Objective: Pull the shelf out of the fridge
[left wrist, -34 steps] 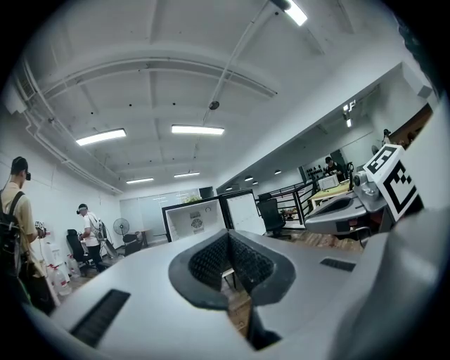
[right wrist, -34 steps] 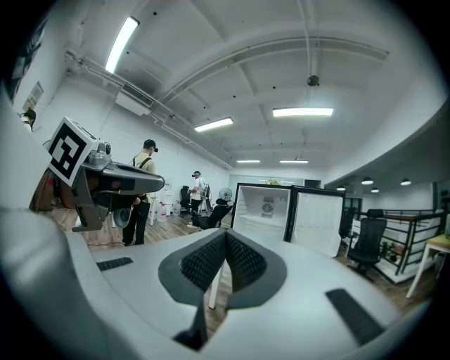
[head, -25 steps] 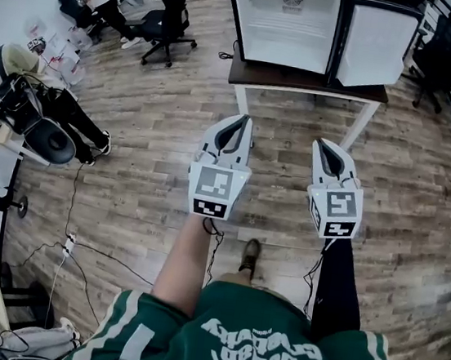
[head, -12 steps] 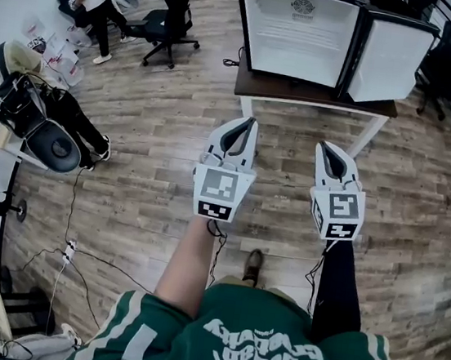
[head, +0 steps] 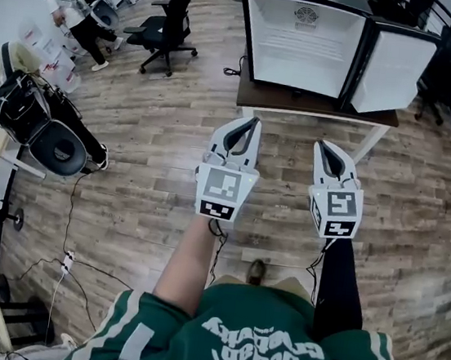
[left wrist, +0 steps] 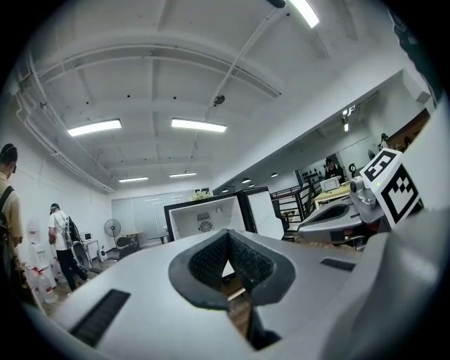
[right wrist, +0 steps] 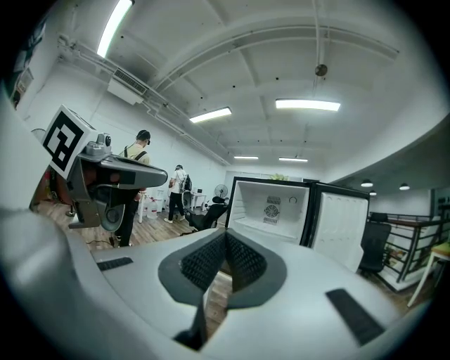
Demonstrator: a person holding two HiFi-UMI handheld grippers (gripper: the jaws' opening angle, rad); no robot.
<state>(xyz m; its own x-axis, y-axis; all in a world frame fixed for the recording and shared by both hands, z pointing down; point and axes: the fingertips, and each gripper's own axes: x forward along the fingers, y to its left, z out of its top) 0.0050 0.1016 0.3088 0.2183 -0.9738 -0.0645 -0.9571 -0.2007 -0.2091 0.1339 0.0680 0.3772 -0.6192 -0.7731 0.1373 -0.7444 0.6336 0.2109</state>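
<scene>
White mini fridge on a brown table, door open. Shelf sits inside. Left gripper and right gripper well apart from it, both jaws pressed together, nothing between.

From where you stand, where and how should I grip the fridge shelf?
Probably take the shelf by its front edge, mid-width, straight from the front: it lies flat across the fridge, walls close its other sides, the door stands open.
</scene>
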